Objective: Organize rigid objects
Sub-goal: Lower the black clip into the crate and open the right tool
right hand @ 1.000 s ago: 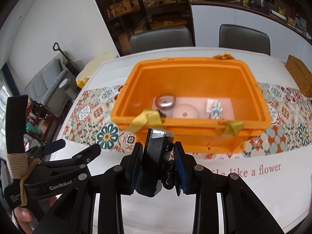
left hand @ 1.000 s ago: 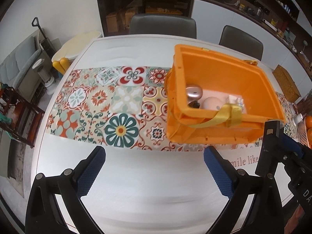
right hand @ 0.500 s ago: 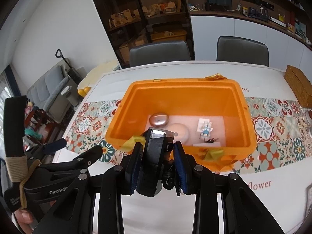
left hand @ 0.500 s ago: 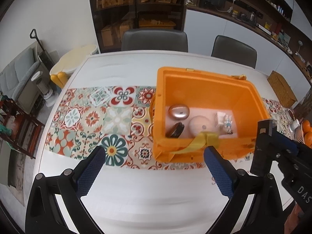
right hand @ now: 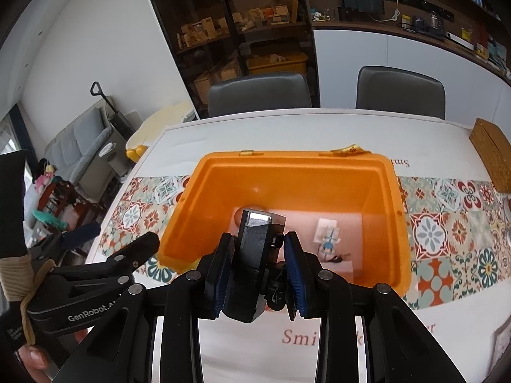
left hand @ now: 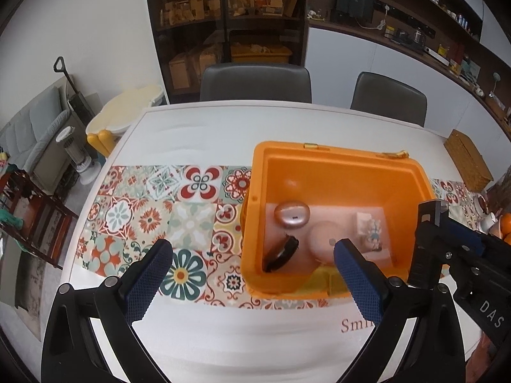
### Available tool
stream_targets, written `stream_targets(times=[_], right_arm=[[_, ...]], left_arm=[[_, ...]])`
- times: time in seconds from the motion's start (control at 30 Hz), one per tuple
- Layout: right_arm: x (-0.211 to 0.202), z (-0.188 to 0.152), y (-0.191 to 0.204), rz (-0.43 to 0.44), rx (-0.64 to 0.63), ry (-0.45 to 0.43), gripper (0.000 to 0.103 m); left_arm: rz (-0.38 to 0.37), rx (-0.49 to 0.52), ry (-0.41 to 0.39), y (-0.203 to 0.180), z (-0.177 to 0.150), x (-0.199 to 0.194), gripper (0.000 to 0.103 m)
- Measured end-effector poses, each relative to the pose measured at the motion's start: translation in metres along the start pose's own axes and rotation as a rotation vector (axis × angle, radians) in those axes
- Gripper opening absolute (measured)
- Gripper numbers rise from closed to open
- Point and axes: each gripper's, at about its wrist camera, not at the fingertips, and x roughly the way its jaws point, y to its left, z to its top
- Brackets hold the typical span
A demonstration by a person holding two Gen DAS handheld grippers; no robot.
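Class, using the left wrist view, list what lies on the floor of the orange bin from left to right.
black oval object → rose-gold case → round pinkish disc → small packet with a blue figure, all inside the orange bin.

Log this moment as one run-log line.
right claw: shut on black block | over orange bin | left claw: open, empty

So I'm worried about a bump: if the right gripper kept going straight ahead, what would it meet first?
Probably the orange bin: the right gripper, shut on the black device, points into its open top, toward the floor; depth is unclear.
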Motion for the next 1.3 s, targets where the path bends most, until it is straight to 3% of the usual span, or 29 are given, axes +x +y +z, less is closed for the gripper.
stream_targets(times=[0.37, 0.77, 1.0, 1.3], right_arm=[[0.028, 0.019, -0.013, -0.003, 0.010, 0.045, 0.033], [0.067, 0.017, -0.023, -0.017, 0.039, 0.135, 0.034], [0.075, 0.016, -0.030, -0.045, 0.062, 0.144, 0.036], [0.057, 0.010, -0.029, -0.110, 0.075, 0.119, 0.066]], left_arm=[[0.007, 0.008, 0.022, -0.006, 0.017, 0.025, 0.103], [0.023, 0.024, 0.066, -0.009, 0.018, 0.051, 0.103], [0.021, 0.023, 0.073, -0.010, 0.017, 0.053, 0.103], [0.021, 0.018, 0.064, -0.005, 0.008, 0.043, 0.103]])
